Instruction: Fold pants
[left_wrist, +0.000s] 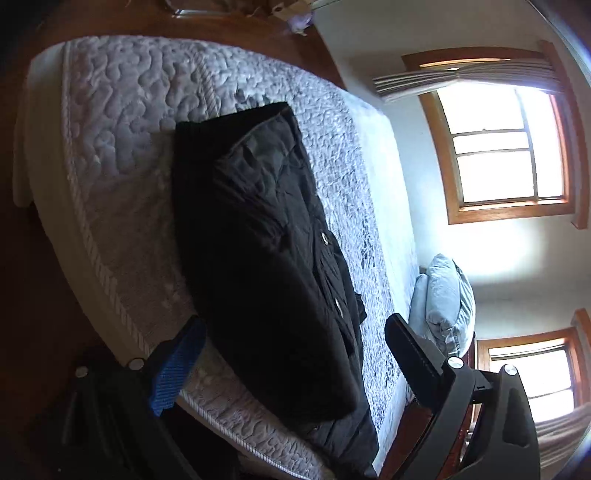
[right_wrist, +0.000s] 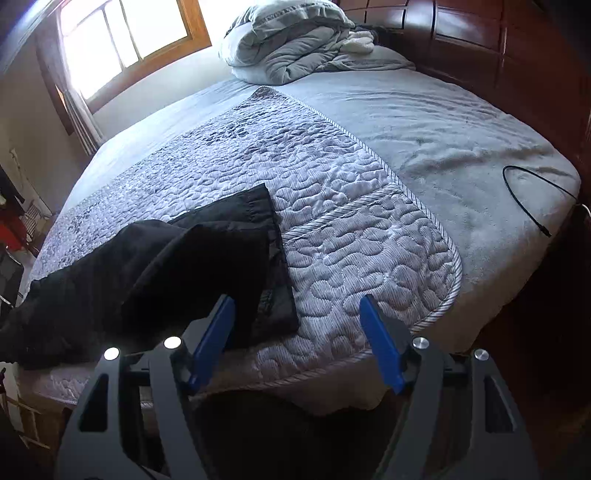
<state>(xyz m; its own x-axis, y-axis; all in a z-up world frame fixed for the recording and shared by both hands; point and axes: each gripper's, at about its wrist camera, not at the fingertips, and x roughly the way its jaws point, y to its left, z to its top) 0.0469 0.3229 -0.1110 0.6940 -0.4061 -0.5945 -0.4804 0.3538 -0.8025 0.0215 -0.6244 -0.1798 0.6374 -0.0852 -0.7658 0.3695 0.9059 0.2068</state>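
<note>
Blue-padded fingers of both the left gripper (left_wrist: 291, 354) and right gripper (right_wrist: 297, 328) stand apart, empty; folded black fabric pants (left_wrist: 266, 258) lie released between the left fingers, flat on the quilted grey bed (right_wrist: 351, 240).

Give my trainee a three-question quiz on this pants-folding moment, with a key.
1. True or false: the pants lie on the quilt, and neither gripper is closed on them.
2. Multiple choice: what lies on the grey blanket near its right edge in the right wrist view? A) a black cable B) a shoe C) a book
3. Fill in: the bundled grey bedding sits at the far end of the bed, below the ______.

Key:
1. True. The left gripper and the right gripper both stand open, with no cloth pinched by their pads.
2. A, the cable.
3. window.
</note>
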